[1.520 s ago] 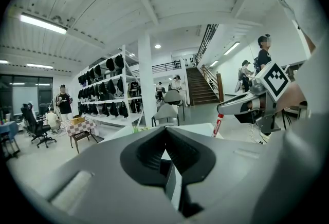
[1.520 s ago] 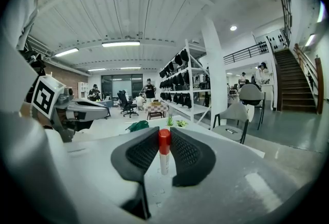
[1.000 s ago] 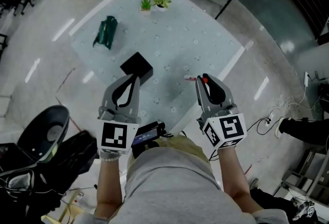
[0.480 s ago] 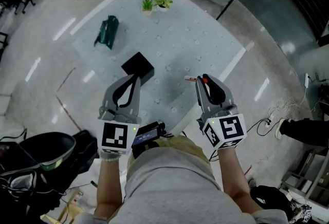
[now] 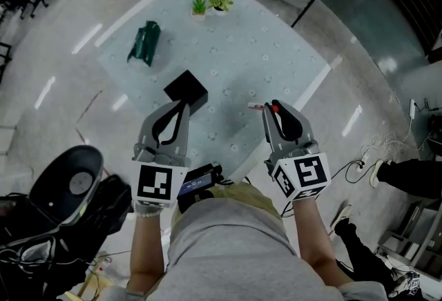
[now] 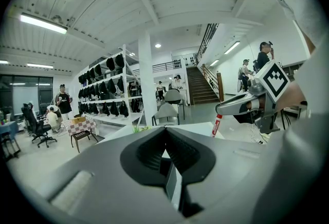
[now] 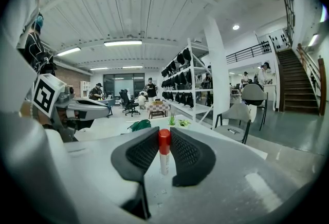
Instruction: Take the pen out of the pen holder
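Pen is clamped between the jaws of the right gripper, its red cap pinched by the pads. It is held over the near right part of the table, apart from the black pen holder, which stands to the left, just beyond the left gripper. That gripper's jaws are together on nothing. Extraction looks done. What remains, I judge, is lowering the pen onto bare table and easing the jaws apart.
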`<state>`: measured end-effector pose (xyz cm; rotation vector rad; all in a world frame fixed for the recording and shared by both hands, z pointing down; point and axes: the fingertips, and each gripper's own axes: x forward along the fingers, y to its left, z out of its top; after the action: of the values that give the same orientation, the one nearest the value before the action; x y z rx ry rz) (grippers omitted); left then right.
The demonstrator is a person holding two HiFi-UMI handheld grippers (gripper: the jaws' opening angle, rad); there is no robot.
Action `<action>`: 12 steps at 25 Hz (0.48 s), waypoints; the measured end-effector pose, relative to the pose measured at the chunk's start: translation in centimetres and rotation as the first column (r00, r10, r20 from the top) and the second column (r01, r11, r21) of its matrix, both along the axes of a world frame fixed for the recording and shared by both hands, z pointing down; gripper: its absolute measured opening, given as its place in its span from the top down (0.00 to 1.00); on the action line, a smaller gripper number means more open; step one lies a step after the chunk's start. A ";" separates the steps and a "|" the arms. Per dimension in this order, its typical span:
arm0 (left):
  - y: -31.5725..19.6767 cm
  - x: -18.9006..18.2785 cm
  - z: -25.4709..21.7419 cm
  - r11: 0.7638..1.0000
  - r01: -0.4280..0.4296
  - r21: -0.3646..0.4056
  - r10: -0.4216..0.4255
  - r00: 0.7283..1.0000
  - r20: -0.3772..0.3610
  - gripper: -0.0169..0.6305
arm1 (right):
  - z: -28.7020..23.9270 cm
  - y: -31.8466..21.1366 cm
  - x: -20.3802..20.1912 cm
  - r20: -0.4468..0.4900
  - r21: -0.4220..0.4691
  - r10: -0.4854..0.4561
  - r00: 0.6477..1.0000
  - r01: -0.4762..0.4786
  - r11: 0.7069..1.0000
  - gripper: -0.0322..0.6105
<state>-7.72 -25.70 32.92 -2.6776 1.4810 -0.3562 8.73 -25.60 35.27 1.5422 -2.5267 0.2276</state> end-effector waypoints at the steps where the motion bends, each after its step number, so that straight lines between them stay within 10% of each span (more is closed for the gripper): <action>1: 0.0 0.0 0.0 1.000 0.000 0.000 0.000 1.000 -0.001 0.97 | 0.0 0.0 0.0 0.000 0.000 0.000 1.000 0.000 1.000 0.85; 12: -0.1 -0.1 0.2 1.000 0.002 0.002 -0.002 1.000 0.003 0.97 | 0.2 -0.1 -0.1 0.002 -0.001 -0.002 1.000 0.002 1.000 0.85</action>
<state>-7.81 -25.75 33.12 -2.6738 1.4824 -0.3584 8.64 -25.71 35.43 1.5403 -2.5290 0.2304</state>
